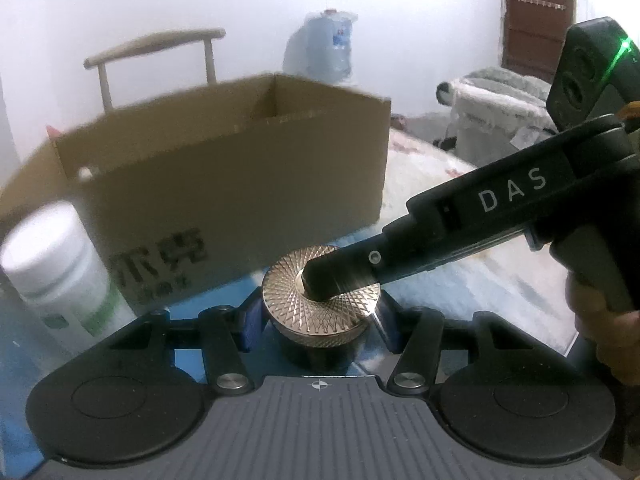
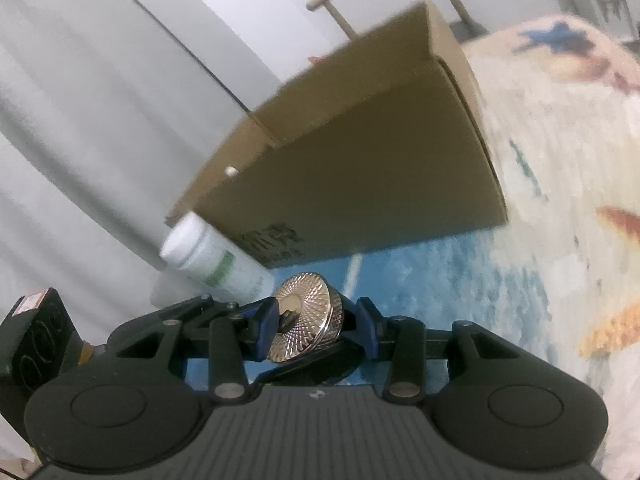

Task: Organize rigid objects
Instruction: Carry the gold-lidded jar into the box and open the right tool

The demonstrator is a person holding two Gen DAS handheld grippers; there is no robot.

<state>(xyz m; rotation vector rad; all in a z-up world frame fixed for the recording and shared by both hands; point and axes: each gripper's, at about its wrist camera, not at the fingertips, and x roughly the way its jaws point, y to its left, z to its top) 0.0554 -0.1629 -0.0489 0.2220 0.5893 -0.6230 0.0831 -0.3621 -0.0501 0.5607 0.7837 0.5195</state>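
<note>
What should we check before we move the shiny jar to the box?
1. Left gripper on the jar: the pads look pressed on both sides. Ok.
2. Right gripper on the lid: one finger lies on top, but the other finger's contact is hidden. Cannot tell.
3. Box open on top. Ok.
4. Bottle stands left of the jar, beside the box and clear of the grippers. Ok.
5. Room inside the box: the floor of the box is hidden. Cannot tell.
</note>
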